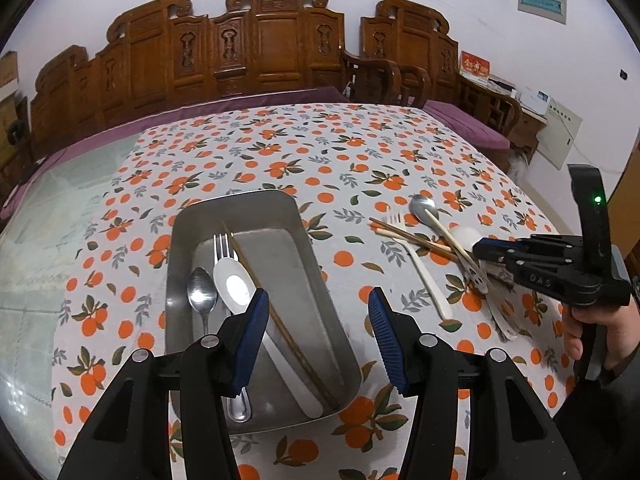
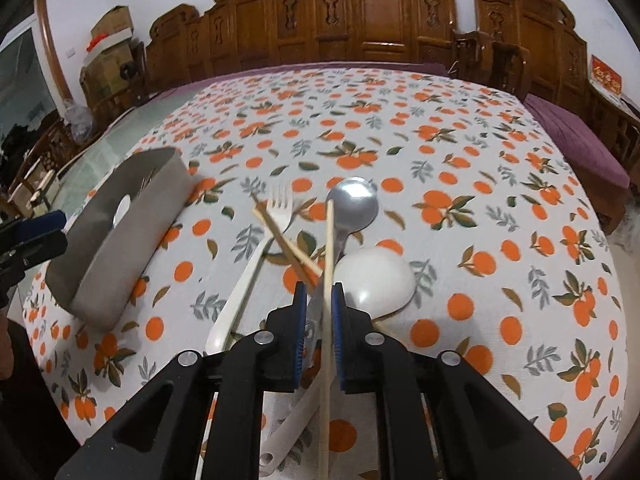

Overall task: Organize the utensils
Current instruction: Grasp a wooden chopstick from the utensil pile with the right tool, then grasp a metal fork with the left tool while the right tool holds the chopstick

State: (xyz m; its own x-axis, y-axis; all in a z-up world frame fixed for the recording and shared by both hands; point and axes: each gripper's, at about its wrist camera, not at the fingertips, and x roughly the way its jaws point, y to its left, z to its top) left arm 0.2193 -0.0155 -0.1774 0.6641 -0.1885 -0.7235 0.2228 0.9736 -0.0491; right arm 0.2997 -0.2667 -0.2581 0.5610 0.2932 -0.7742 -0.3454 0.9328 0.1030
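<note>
The right gripper (image 2: 320, 294) has its fingers nearly together around a pale chopstick (image 2: 329, 240), though whether the pads truly press it I cannot tell; the left gripper (image 1: 318, 300) hangs about half open and empty over the metal tray (image 1: 180, 240). The step looks like lifting one utensil from the loose pile on the desk (image 2: 440, 140), where the white fork (image 2: 256, 256), steel spoon (image 2: 354, 202) and white spoon (image 2: 376, 280) lie crossed; next calls for a firm pinch, then a carry leftward to the tray. The pile's handles vanish beneath the fingers.
</note>
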